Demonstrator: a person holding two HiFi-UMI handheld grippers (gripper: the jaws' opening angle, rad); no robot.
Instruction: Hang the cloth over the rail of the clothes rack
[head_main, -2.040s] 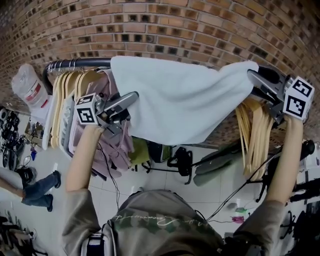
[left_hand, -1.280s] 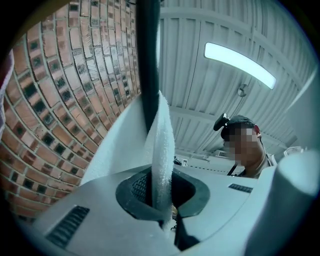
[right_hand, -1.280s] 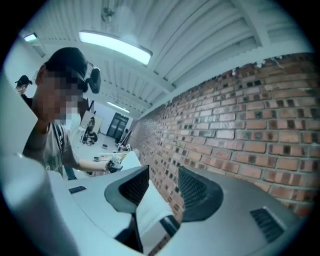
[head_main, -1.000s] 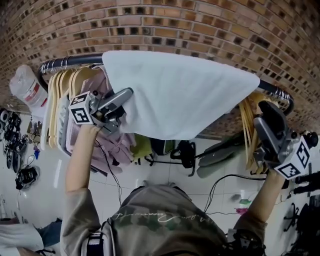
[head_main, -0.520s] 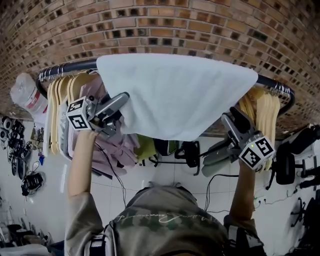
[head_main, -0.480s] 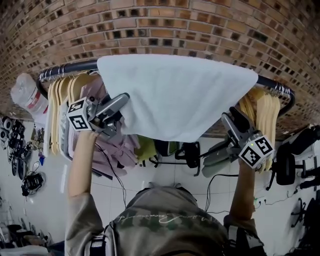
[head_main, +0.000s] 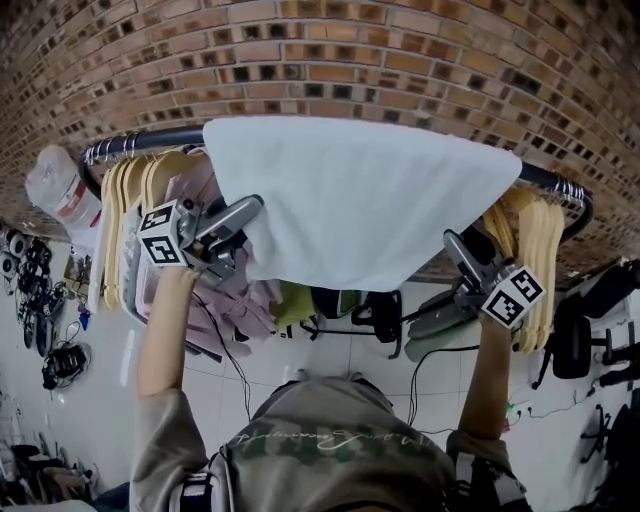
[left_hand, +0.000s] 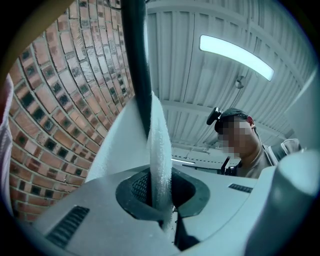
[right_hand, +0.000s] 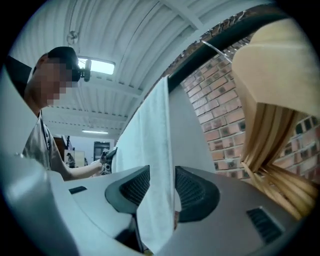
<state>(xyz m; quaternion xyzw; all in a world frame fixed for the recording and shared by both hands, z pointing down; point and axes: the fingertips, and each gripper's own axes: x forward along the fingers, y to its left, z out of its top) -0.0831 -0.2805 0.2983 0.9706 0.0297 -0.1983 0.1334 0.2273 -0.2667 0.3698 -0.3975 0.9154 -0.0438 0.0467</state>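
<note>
A white cloth (head_main: 360, 200) lies draped over the dark rail (head_main: 150, 138) of the clothes rack, hanging down on both sides. My left gripper (head_main: 255, 205) is at the cloth's lower left edge, shut on it; in the left gripper view the cloth (left_hand: 160, 150) runs pinched between the pads of that gripper (left_hand: 160, 192), below the rail (left_hand: 135, 60). My right gripper (head_main: 455, 245) is at the lower right edge. In the right gripper view the cloth (right_hand: 150, 145) hangs between the jaws of that gripper (right_hand: 162, 192), which stand apart with a gap beside it.
Wooden hangers (head_main: 125, 200) and a pink garment (head_main: 225, 290) hang left of the cloth. More wooden hangers (head_main: 530, 230) hang at the right end, close to my right gripper. A brick wall (head_main: 400, 60) stands behind the rail. Cables and gear lie on the floor below.
My right gripper let go of the cloth's top right corner at the rail, dropped, then came up to its lower right edge. The left gripper stayed shut on the cloth.
</note>
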